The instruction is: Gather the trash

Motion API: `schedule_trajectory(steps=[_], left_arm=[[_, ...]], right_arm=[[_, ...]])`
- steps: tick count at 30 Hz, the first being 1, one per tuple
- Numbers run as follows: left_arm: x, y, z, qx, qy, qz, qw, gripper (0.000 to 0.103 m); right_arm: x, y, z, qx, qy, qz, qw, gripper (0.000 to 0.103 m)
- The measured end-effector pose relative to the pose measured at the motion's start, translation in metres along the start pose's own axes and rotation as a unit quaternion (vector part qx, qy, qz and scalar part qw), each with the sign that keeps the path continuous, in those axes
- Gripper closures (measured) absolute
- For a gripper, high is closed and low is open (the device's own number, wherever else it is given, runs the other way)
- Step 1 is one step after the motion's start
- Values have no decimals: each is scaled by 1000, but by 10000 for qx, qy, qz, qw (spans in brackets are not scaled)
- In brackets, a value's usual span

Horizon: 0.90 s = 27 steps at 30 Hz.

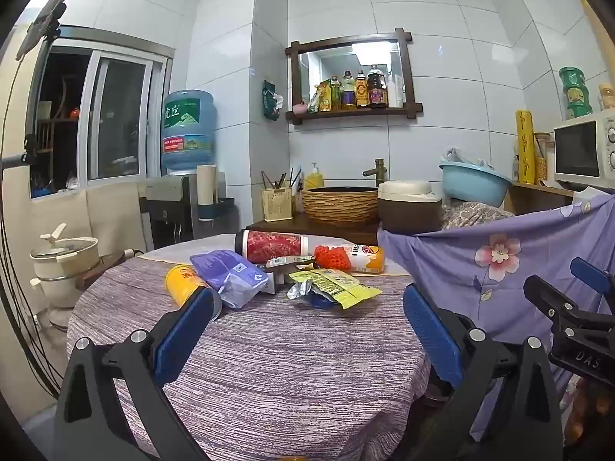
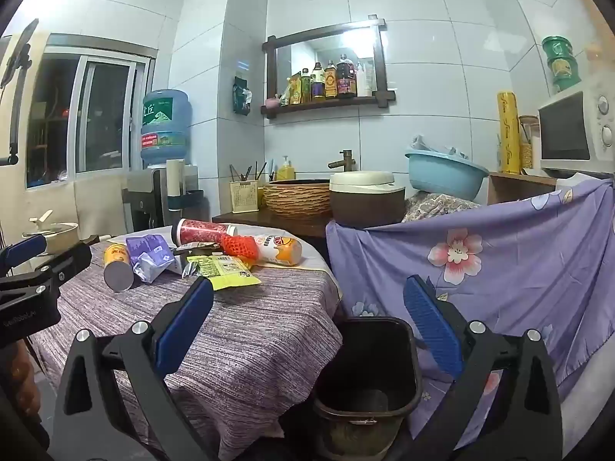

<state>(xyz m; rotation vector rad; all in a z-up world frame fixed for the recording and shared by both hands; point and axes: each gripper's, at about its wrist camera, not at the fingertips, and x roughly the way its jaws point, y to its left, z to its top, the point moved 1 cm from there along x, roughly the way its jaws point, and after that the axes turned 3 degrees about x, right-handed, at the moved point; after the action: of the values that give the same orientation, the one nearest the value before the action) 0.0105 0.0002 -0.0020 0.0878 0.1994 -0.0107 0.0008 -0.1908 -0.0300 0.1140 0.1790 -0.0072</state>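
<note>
Trash lies at the far side of a round table with a purple striped cloth (image 1: 288, 365) (image 2: 250, 330): a yellow can (image 1: 188, 284) (image 2: 117, 265) on its side, a crumpled purple wrapper (image 1: 230, 276) (image 2: 150, 255), a red patterned tube (image 1: 275, 246) (image 2: 203, 232), an orange drink bottle in a red net sleeve (image 1: 353, 258) (image 2: 275, 249) and a yellow-green wrapper (image 1: 338, 284) (image 2: 223, 271). A dark bin (image 2: 371, 349) stands on the floor to the right of the table. My left gripper (image 1: 307, 332) hangs open over the near cloth, empty. My right gripper (image 2: 307, 328) is open above the bin's left side, holding nothing.
A purple flowered sheet (image 2: 480, 269) drapes to the right, behind the bin. Behind the table a counter carries a woven basin (image 1: 340, 205), a rice cooker (image 1: 409, 205) and a blue tub (image 1: 472, 184). A microwave (image 1: 584, 150) is at far right, a water dispenser (image 1: 184, 192) and a pot (image 1: 63, 261) at left.
</note>
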Motion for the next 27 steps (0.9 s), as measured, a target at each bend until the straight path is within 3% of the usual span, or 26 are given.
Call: schedule_trajectory(steps=[27], left_arm=[[2, 6, 3, 29, -21, 34, 10000, 5]], right_arm=[[3, 2, -1, 48, 33, 20, 10000, 5]])
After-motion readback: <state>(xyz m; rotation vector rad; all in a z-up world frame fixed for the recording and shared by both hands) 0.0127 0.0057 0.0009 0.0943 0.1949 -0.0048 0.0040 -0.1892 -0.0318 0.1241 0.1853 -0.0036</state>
